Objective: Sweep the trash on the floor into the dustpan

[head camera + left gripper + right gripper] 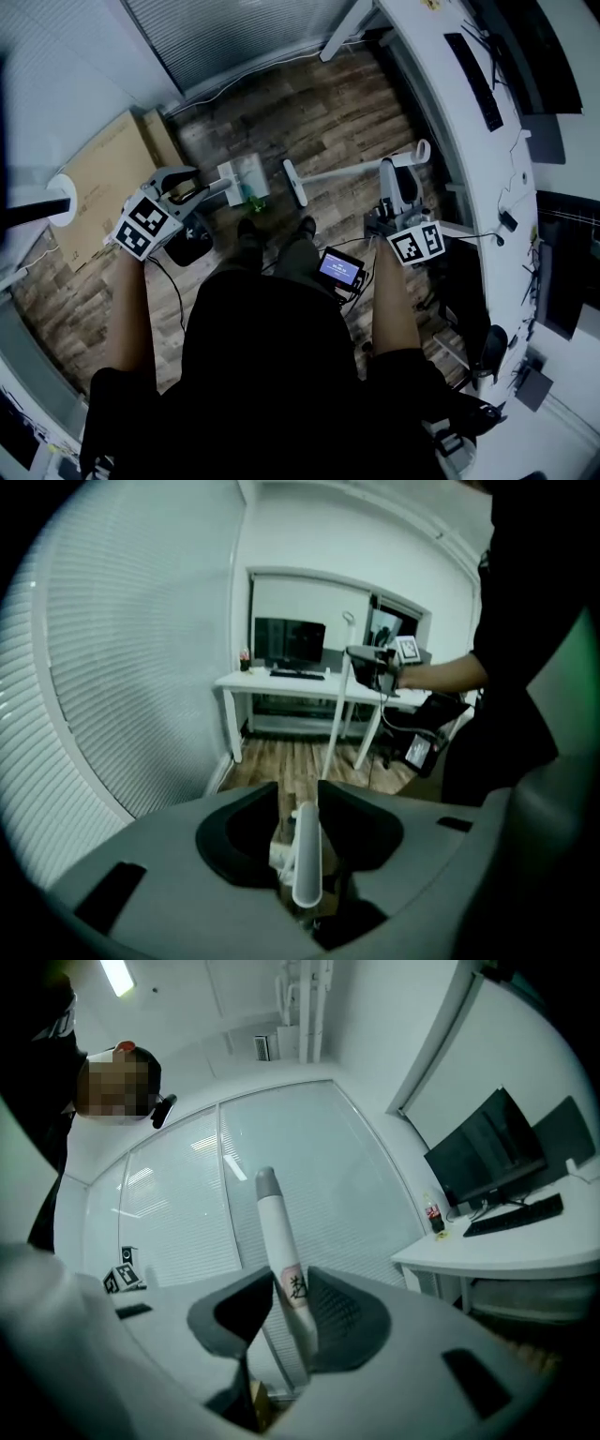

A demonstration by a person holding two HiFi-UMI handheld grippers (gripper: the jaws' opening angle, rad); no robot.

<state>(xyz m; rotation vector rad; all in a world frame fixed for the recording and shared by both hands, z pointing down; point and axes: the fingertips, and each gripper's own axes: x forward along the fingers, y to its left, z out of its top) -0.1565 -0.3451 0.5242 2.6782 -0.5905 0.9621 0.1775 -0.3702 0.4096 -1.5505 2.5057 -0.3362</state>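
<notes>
Between the left gripper's [298,791] parted jaws lies the dustpan handle [307,855] (unpinched); right gripper [291,1275] clamps the broom [273,1213].

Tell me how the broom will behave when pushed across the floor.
The broom is probably stiff: its long handle looks straight. It is likely light, as the right tool alone holds it. Because it is gripped near its top end, the head may swing or twist when pushed.

Black top [262,356], grey left hand-held gripper [298,799]
</notes>
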